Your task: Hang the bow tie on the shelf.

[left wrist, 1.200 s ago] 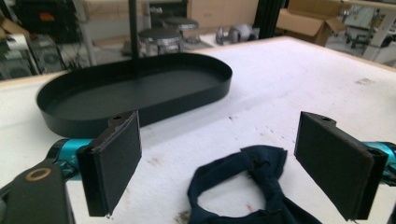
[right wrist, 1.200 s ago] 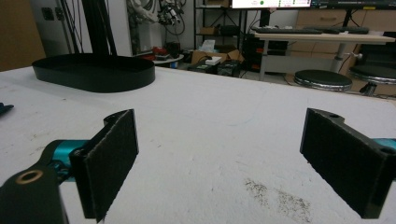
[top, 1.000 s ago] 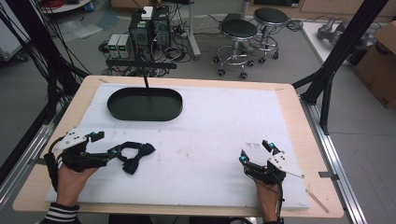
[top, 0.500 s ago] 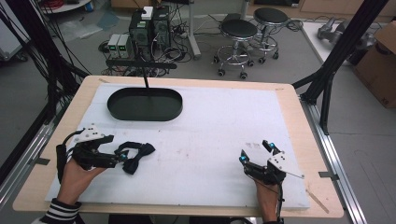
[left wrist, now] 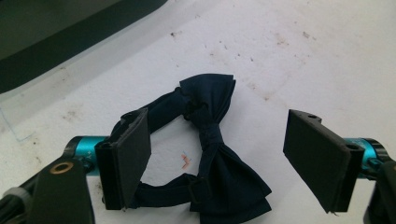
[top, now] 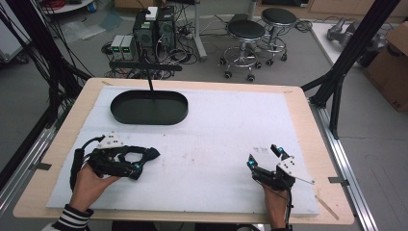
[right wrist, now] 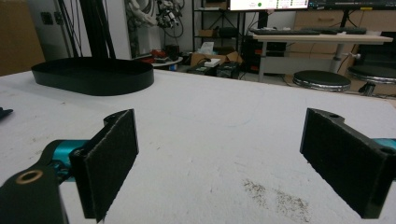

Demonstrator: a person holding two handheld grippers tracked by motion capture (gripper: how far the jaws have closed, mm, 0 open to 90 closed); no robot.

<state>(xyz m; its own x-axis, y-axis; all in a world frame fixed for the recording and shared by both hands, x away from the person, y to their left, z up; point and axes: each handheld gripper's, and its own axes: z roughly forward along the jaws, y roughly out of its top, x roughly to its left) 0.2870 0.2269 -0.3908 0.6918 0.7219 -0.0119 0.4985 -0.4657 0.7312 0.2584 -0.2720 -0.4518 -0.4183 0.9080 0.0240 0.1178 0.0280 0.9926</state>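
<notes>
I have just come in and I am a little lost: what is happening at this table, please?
A person holds a gripper in each hand. The left gripper is over a dark blue bow tie on the white mat; its jaws have just been closing, one pad by the strap, not pressing yet. The right gripper rests open. A black tray stands behind.

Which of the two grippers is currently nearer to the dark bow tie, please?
Left. The left gripper has the bow tie between its open jaws; the right gripper rests far across the white mat.
</notes>
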